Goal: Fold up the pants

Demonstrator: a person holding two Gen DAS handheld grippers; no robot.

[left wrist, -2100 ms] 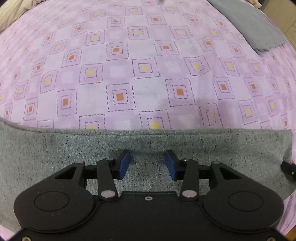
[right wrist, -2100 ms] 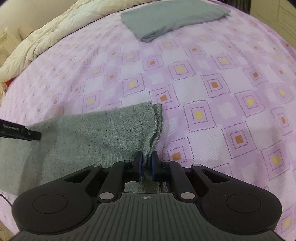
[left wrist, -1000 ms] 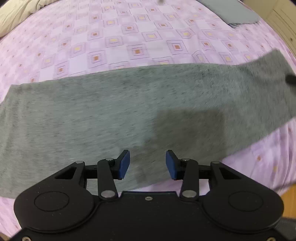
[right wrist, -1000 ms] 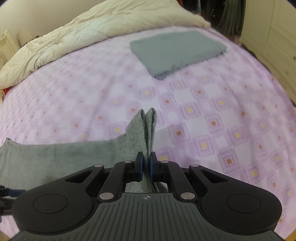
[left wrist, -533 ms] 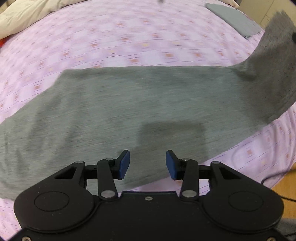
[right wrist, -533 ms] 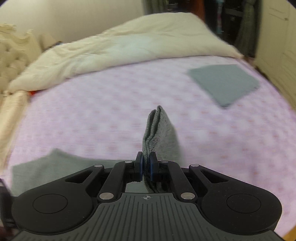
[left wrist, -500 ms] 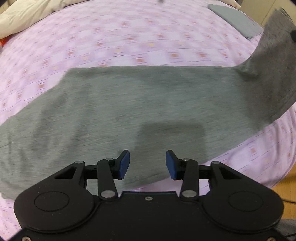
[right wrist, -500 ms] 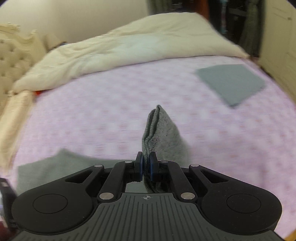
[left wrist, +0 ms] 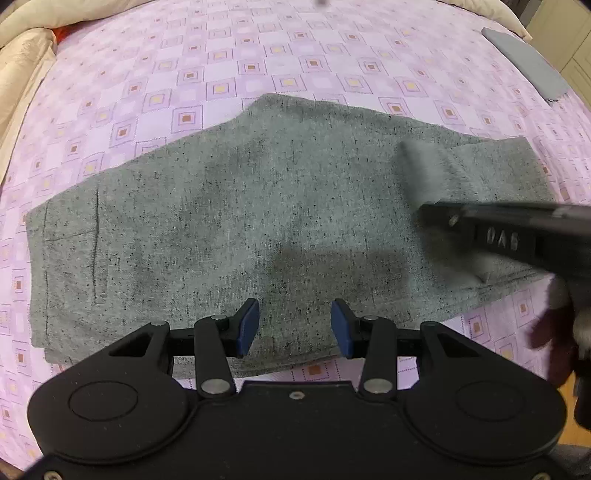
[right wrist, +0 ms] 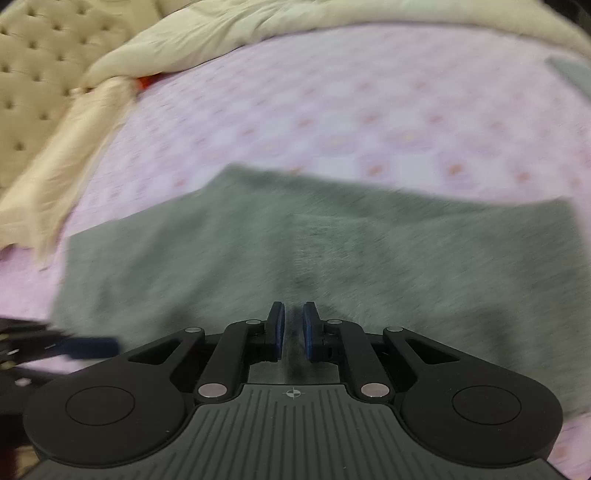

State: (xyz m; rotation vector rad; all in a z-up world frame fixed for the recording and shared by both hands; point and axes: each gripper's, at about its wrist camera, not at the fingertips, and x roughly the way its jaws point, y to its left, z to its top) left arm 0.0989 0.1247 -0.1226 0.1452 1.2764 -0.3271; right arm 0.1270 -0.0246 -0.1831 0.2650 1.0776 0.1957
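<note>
Grey speckled pants (left wrist: pixel 258 206) are seen lying flat on the purple checked bedspread (left wrist: pixel 229 62), doubled over on themselves, with a seam line near their left end. That detail is given sharply by the left wrist view only; in the right wrist view the same pants (right wrist: pixel 332 251) are smeared by blur. From the left wrist view a folded grey cloth (left wrist: pixel 524 62) is also made out at the far right edge of the bed, while the tufted headboard (right wrist: pixel 33 62) and the cream duvet (right wrist: pixel 229 33) are shown only by the right wrist view.

Over the near edge of the pants the left gripper (left wrist: pixel 294 325) is held pointing steeply down, its blue pads (left wrist: pixel 248 325) set well apart with nothing between them. The right gripper (right wrist: pixel 293 330) is tipped down over the middle of the pants; its jaws have just been opening, and a narrow gap is seen between the pads — whether a fold of fabric is still caught there cannot be told. In the left wrist view the right gripper (left wrist: pixel 443 218) is seen from the side as a dark bar crossing the right part of the pants, with blurred grey fabric at its tip.
</note>
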